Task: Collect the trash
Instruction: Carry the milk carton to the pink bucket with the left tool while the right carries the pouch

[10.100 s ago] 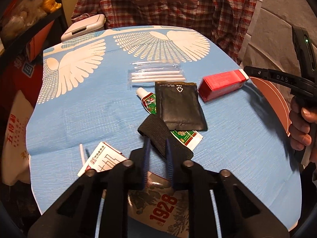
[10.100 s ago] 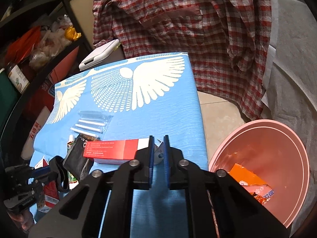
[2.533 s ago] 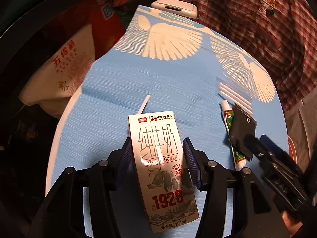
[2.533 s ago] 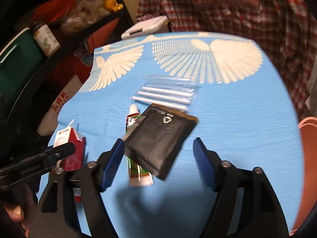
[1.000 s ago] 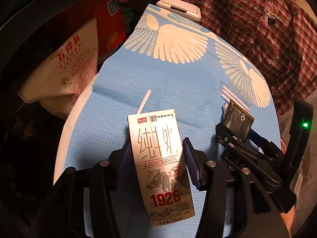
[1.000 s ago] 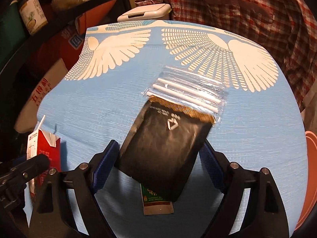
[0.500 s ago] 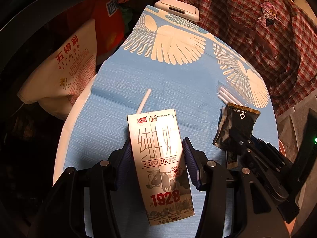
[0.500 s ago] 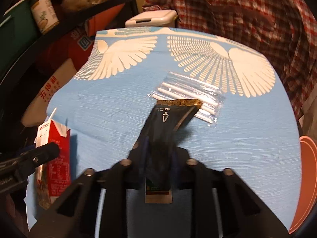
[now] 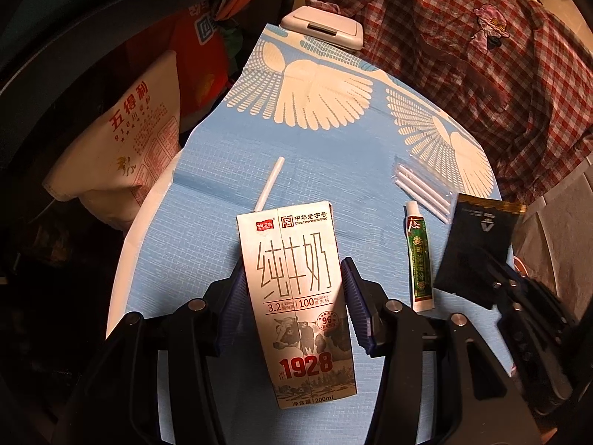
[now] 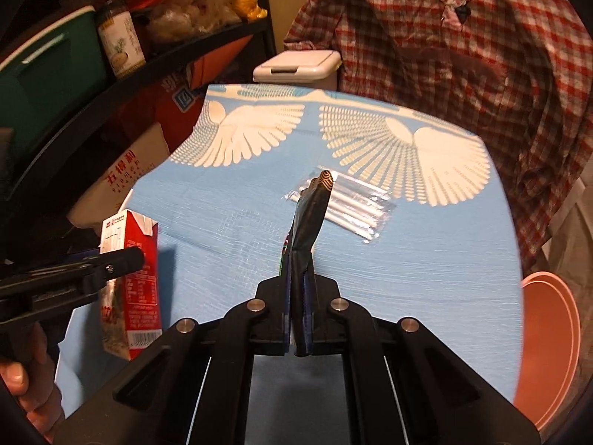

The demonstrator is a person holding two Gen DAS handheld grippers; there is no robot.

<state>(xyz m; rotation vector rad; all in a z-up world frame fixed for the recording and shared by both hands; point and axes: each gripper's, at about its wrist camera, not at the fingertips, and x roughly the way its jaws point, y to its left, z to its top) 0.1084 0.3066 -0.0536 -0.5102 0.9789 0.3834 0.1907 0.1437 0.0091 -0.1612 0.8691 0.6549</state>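
On blue-clothed desk (image 9: 207,230), left tongs (image 9: 294,296) clamp milk carton (image 9: 296,296) by both sides, blue pads pressing its side panels; carton upright, white straw (image 9: 270,183) just behind it; right tongs (image 10: 298,296) closed tight on black sachet (image 10: 309,222), sachet pinched edge-on and raised off cloth; green tube (image 9: 418,256) flat on desk between carton and sachet; clear packet of white sticks (image 10: 346,198) beyond; pink basin (image 10: 548,348) past desk edge at right; plaid shirt (image 10: 463,48) behind.
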